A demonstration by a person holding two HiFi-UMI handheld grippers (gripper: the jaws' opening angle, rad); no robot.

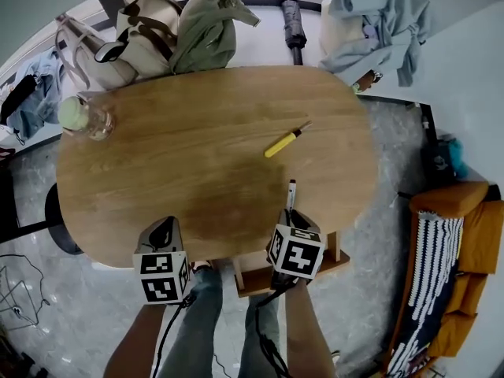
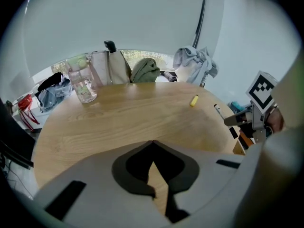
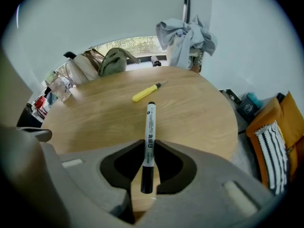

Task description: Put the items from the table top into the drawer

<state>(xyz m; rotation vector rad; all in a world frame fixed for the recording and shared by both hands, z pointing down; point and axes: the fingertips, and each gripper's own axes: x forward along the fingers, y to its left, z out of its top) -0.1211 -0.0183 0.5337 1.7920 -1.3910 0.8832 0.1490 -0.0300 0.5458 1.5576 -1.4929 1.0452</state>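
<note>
Two grippers sit at the near edge of the oval wooden bench [image 1: 197,172] in head view: left gripper [image 1: 167,225] empty, right gripper [image 1: 290,217] holding a white marker [image 1: 290,194] that pokes out over the bench top. Yellow cutter [image 1: 282,143] lies mid-bench, apart from the marker. Jar [image 1: 87,118] at far left, bags [image 1: 157,34] at the far edge. Drawer [image 1: 253,278] sticks out under the near edge by the right gripper. Left gripper view: fingers [image 2: 126,167] pressed together at the tips, nothing between. Right gripper view: fingers [image 3: 118,163] pinching the marker near its black cap end, white barrel pointing toward the yellow cutter
</note>
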